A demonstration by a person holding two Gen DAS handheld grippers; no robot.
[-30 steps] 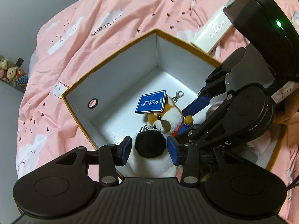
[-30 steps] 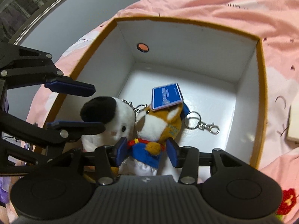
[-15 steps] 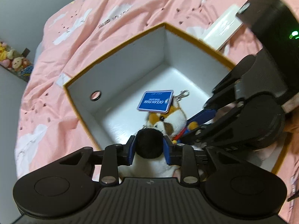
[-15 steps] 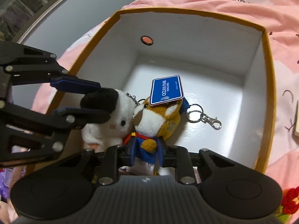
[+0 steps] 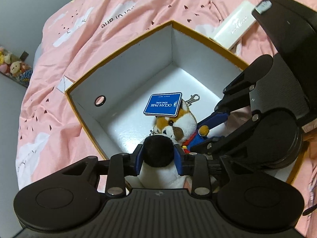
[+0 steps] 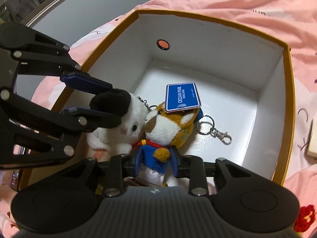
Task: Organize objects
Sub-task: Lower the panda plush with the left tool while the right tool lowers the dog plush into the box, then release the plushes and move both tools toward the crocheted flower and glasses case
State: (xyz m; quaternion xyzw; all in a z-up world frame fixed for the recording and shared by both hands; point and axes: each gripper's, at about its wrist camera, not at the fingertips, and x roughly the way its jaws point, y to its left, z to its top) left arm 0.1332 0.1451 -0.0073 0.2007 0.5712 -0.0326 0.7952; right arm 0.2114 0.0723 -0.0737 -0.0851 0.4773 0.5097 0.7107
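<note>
A white plush with a black ear (image 5: 158, 170) and a brown-and-white plush in blue (image 5: 178, 123) lie side by side in the near corner of an open white box with an orange rim (image 5: 122, 53). My left gripper (image 5: 158, 156) has the black ear between its blue pads, which touch it as the jaws are opening. In the right wrist view my right gripper (image 6: 157, 161) has its pads against the brown plush's (image 6: 168, 130) blue body, its jaws opening too. A blue tag (image 6: 182, 97) and a key ring with clasp (image 6: 218, 132) hang from that plush.
The box sits on a pink bedcover (image 5: 79, 39) with white clouds. A flat white packet (image 5: 233, 29) lies beyond the box's far right wall. Small soft toys (image 5: 11, 67) line a ledge at far left. Most of the box floor (image 6: 227, 107) is bare.
Both grippers' jaws stood wide around the two plushes a second ago and have come in against them. Neither plush nor the box has shifted.
</note>
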